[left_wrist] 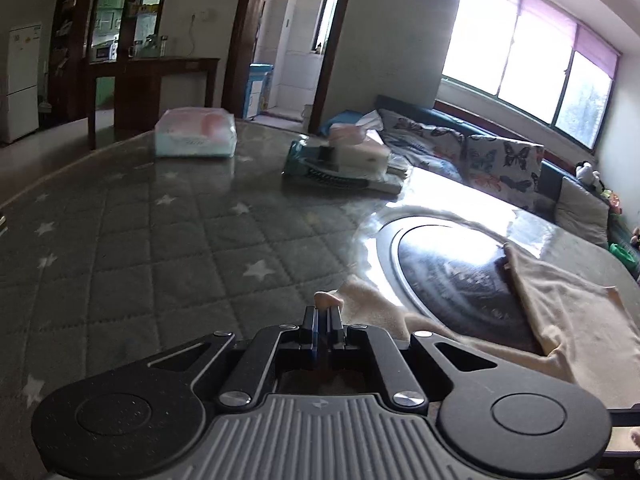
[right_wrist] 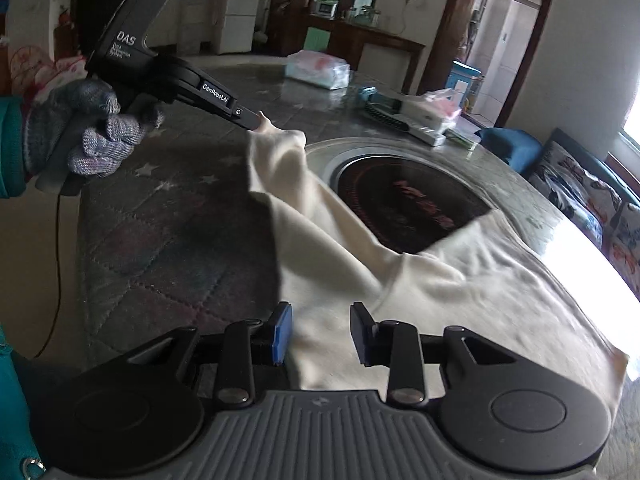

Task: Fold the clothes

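Note:
A cream garment (right_wrist: 460,288) lies spread over the near right of the round table (right_wrist: 168,240), partly covering the black round hotplate (right_wrist: 400,200) in its middle. My left gripper (right_wrist: 256,120), held by a gloved hand (right_wrist: 92,132), is shut on the end of a sleeve and holds it lifted off the table. In the left wrist view the left gripper (left_wrist: 323,314) has a nub of cream cloth pinched at its tips, and the garment (left_wrist: 560,304) trails right. My right gripper (right_wrist: 322,332) stands open just above the garment's near edge, its pads not pressing the cloth.
A pink-and-white tissue pack (left_wrist: 196,132) sits at the far side of the table. A pile of small items with a comb (left_wrist: 340,164) lies right of it. A sofa with butterfly cushions (left_wrist: 504,160) runs along the window. A thin cable (right_wrist: 58,264) hangs at the left.

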Demonstrator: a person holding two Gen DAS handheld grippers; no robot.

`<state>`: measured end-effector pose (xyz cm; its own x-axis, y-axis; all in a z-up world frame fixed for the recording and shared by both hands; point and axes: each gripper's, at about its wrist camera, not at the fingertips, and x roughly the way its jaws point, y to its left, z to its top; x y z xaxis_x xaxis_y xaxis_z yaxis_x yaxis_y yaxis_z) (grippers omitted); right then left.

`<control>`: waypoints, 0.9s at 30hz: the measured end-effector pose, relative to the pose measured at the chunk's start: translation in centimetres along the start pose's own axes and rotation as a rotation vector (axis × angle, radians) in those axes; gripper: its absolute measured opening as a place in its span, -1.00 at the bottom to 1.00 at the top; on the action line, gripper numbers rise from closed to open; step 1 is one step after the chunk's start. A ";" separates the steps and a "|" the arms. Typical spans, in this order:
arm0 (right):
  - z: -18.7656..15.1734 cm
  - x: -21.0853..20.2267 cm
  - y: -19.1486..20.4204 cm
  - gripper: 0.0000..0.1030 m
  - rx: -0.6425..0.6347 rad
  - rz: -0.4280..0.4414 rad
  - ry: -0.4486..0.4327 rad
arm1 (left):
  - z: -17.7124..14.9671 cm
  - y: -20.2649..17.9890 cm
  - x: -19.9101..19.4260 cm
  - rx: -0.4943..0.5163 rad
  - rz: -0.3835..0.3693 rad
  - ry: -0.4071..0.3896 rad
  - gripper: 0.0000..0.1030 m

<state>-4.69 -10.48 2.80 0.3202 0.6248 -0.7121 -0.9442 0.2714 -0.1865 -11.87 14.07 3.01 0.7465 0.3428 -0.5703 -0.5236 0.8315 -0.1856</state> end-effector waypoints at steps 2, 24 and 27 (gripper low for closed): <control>0.1 0.8 0.1 -0.43 0.011 0.013 0.017 | -0.3 0.3 -0.2 0.005 0.014 0.001 -0.92; 2.6 2.8 -1.6 -0.72 0.098 0.081 0.005 | 1.4 -1.6 0.1 0.062 -0.051 0.034 -0.85; 3.1 4.1 -1.7 -0.64 0.118 0.110 0.017 | 1.1 -3.0 1.5 0.121 -0.075 0.072 -0.84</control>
<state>-1.53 -6.16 2.30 0.2129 0.6432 -0.7355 -0.9576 0.2867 -0.0264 -8.70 12.56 3.64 0.7483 0.2491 -0.6148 -0.4109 0.9016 -0.1349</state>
